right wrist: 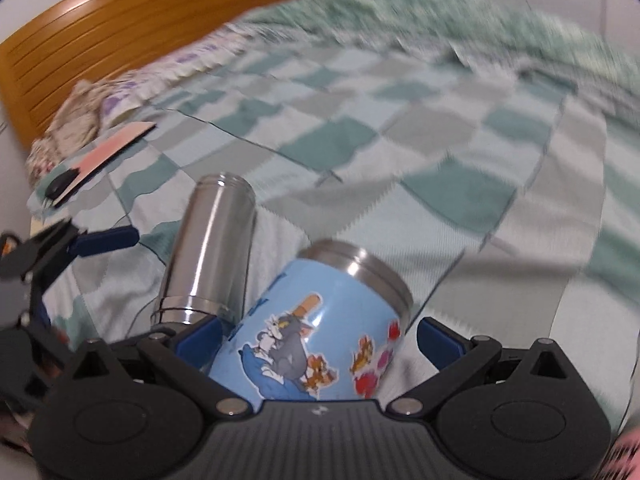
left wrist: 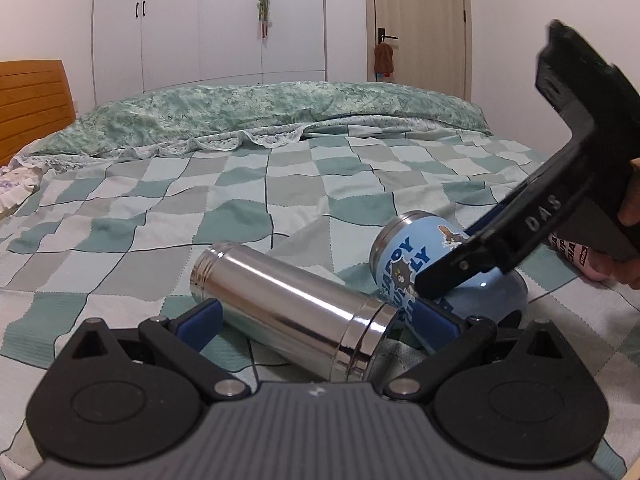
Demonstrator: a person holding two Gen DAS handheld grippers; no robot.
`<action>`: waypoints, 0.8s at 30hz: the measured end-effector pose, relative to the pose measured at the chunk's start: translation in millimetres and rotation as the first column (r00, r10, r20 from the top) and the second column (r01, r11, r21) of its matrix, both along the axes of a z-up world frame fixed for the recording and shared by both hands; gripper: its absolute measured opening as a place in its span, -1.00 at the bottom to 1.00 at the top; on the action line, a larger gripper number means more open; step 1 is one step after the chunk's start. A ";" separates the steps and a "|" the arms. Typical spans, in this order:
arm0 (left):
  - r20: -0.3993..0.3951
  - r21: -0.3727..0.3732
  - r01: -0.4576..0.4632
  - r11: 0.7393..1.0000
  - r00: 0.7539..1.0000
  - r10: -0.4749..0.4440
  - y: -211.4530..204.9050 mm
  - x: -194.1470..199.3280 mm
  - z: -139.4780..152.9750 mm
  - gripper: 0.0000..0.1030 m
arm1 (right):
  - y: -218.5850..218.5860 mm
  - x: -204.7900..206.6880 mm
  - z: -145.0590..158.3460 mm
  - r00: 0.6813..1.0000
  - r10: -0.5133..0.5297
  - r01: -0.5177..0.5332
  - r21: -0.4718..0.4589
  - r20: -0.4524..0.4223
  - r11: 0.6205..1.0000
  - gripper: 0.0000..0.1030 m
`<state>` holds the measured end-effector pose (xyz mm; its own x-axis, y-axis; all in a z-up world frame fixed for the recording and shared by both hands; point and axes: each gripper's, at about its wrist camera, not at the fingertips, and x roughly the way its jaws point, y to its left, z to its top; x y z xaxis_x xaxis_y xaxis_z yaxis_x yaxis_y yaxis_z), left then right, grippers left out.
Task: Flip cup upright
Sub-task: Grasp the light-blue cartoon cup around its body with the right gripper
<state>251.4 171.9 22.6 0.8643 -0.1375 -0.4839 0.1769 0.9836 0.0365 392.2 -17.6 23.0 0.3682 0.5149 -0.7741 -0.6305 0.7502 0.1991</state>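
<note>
My left gripper [left wrist: 316, 320] sits low over the checked bedspread [left wrist: 280, 184], jaws spread wide, with the steel flask [left wrist: 288, 312] lying on its side between the fingers, apparently touching neither. Just right of the flask lies the blue cartoon cup [right wrist: 320, 328], tipped over, its steel rim pointing away from my right gripper [right wrist: 320, 336]. That gripper's jaws are also wide open around the cup's body, not clamped.

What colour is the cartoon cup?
Light blue with a steel rim, the cartoon cup shows best in the right wrist view.
</note>
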 end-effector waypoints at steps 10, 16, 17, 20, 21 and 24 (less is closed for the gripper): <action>-0.004 -0.012 -0.026 1.000 1.000 0.026 8.4 -3.2 -2.4 1.00 | 14.5 1.5 -16.9 0.971 -0.123 0.123 -0.012 -0.205 0.992 0.77; 0.001 -0.027 -0.037 0.999 0.999 0.037 10.2 -10.0 -0.5 1.00 | 4.6 -2.0 -16.4 0.956 -0.144 0.160 0.042 -0.257 0.986 0.72; 0.001 -0.029 -0.040 0.999 0.999 0.040 9.8 -11.5 0.4 1.00 | 2.3 -3.5 -15.9 0.953 -0.143 0.163 0.054 -0.266 0.985 0.72; 0.011 -0.035 -0.042 0.999 0.999 0.043 8.1 -18.6 4.6 1.00 | -4.0 -11.2 -13.6 0.950 -0.137 0.166 0.081 -0.279 0.983 0.71; 0.014 -0.037 -0.043 0.998 0.999 0.043 7.4 -21.4 6.4 1.00 | -6.1 -14.3 -12.3 0.950 -0.134 0.166 0.092 -0.282 0.982 0.71; 0.021 -0.038 -0.036 0.999 0.999 0.037 3.4 -32.2 13.1 1.00 | -14.6 -26.1 -6.5 0.948 -0.141 0.182 0.123 -0.284 0.976 0.71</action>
<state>219.3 175.3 35.7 0.8794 -0.1236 -0.4598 0.1406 0.9901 0.0028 366.0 -32.2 16.5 0.2421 0.5808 -0.7772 -0.4097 0.7873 0.4607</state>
